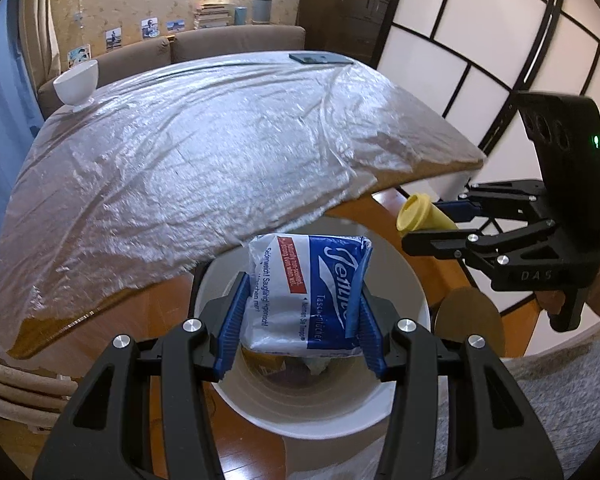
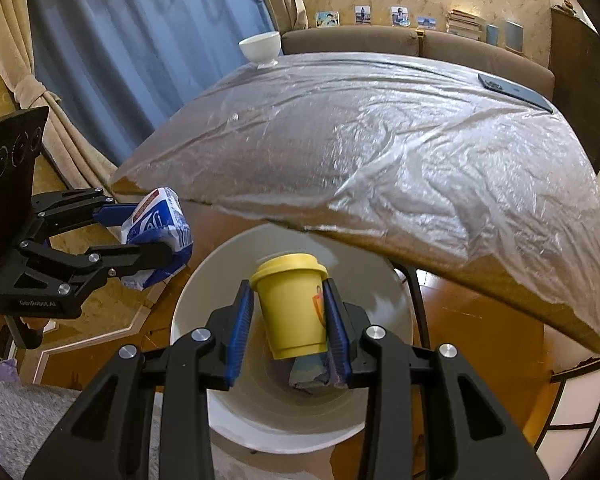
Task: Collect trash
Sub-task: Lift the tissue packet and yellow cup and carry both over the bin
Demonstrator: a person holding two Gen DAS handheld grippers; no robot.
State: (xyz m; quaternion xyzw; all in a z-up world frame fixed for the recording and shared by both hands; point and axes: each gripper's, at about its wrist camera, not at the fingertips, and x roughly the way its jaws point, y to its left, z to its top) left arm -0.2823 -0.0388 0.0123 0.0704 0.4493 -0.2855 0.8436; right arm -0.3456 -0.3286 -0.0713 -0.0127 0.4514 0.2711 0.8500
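Note:
My left gripper (image 1: 300, 312) is shut on a blue and white tissue pack (image 1: 304, 292) and holds it above the open white bin (image 1: 416, 292); the pack also shows in the right wrist view (image 2: 160, 236). My right gripper (image 2: 288, 316) is shut on a yellow lidded cup (image 2: 294, 308) and holds it above the same bin (image 2: 204, 292), which has some trash at its bottom (image 2: 308, 372). In the left wrist view the cup (image 1: 420, 216) sits in the right gripper at the right.
A table under crinkled clear plastic (image 1: 204, 160) overhangs the bin's far side. On it stand a white bowl (image 1: 78, 84) and a dark phone (image 1: 320, 58). A brown sofa (image 1: 236, 42), a shoji screen (image 1: 500, 40) and a grey rug (image 1: 572, 400) surround it.

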